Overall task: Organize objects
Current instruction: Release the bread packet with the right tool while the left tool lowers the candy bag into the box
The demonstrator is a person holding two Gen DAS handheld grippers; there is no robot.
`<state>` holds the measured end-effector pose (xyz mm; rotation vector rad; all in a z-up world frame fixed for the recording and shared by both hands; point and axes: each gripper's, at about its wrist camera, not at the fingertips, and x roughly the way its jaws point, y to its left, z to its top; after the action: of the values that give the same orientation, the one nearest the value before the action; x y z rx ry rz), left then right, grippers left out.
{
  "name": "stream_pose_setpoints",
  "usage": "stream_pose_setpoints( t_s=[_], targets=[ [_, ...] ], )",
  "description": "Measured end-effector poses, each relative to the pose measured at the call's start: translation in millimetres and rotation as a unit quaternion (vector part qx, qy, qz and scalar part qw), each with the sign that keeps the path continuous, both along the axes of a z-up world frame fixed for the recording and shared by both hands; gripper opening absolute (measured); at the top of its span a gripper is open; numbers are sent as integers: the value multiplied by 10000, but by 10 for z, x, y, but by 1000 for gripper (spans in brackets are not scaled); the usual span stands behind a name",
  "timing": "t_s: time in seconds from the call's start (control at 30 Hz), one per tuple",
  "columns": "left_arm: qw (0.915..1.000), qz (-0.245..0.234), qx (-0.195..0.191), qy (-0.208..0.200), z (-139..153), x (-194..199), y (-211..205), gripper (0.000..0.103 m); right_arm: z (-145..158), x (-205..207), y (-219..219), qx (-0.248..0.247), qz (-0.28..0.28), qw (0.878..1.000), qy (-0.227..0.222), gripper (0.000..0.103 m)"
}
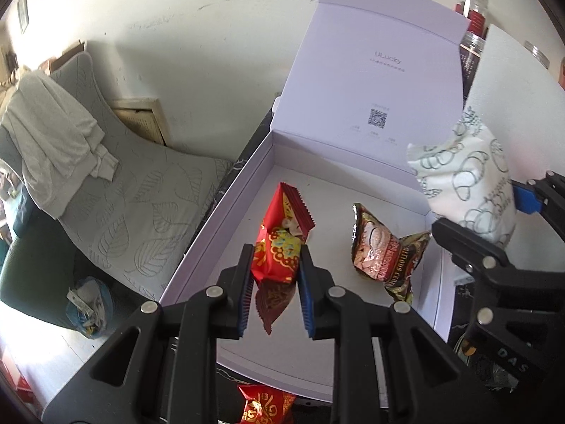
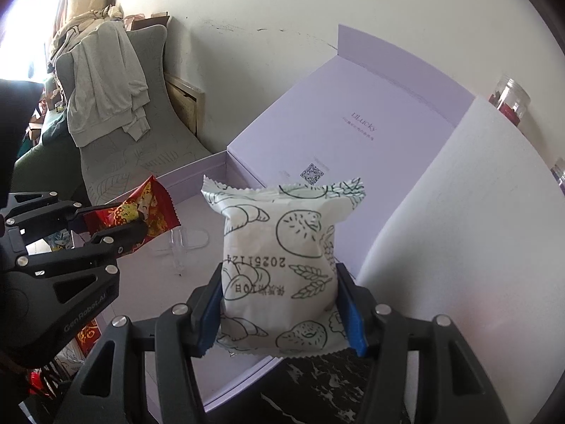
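Note:
A red and gold snack packet [image 1: 279, 247] hangs above the floor of an open white box [image 1: 219, 219], and my left gripper [image 1: 277, 258] is shut on it. A dark gold packet [image 1: 381, 251] lies on the box floor to its right. My right gripper [image 2: 279, 275] is shut on a white packet printed with bread drawings [image 2: 282, 247], held upright over the box's near right edge. From the left wrist view, the right gripper [image 1: 494, 212] and the white packet [image 1: 466, 176] sit at the right. The right wrist view shows the left gripper [image 2: 116, 228] with the red packet [image 2: 148, 208].
The box lid [image 2: 353, 123] stands open against the wall. A white panel [image 2: 459, 229] leans at the right, with clear jars [image 2: 512, 99] behind. Another red packet [image 1: 265, 406] lies on the dark marbled table before the box. A grey chair [image 1: 141, 205] with a draped garment stands left.

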<state>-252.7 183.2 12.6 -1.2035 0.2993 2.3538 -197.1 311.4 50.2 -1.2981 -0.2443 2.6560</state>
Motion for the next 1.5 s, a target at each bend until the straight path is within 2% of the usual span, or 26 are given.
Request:
stream_pose_setpoints(
  t_s=[0.23, 0.53, 0.7, 1.03, 1.17, 1.4, 1.5],
  targets=[
    [9999, 82, -27, -133, -99, -67, -52, 22, 10, 16, -243, 118, 248, 9996, 31, 58],
    [9996, 160, -44, -242, -169, -135, -110, 22, -128, -63, -281, 203, 135, 9994, -240, 59],
    [9996, 230, 1, -188, -173, -130, -124, 22, -134, -102, -229, -34, 68, 9995, -306, 59],
    [9993, 358, 128, -72, -44, -127, -169, 22, -32, -89, -143, -202, -94, 9996, -178, 63],
    [9984, 472, 296, -13, 46, -107, -240, 23, 38, -68, -92, -396, -182, 9990, -91, 67],
    [9979, 529, 319, 218, 250, -46, -304, 24, 167, -2, 1, -818, -249, 9963, 63, 70],
    [9973, 497, 341, 417, 373, 23, -325, 35, 230, 40, 3, -863, -277, 9957, 186, 73]
  ],
)
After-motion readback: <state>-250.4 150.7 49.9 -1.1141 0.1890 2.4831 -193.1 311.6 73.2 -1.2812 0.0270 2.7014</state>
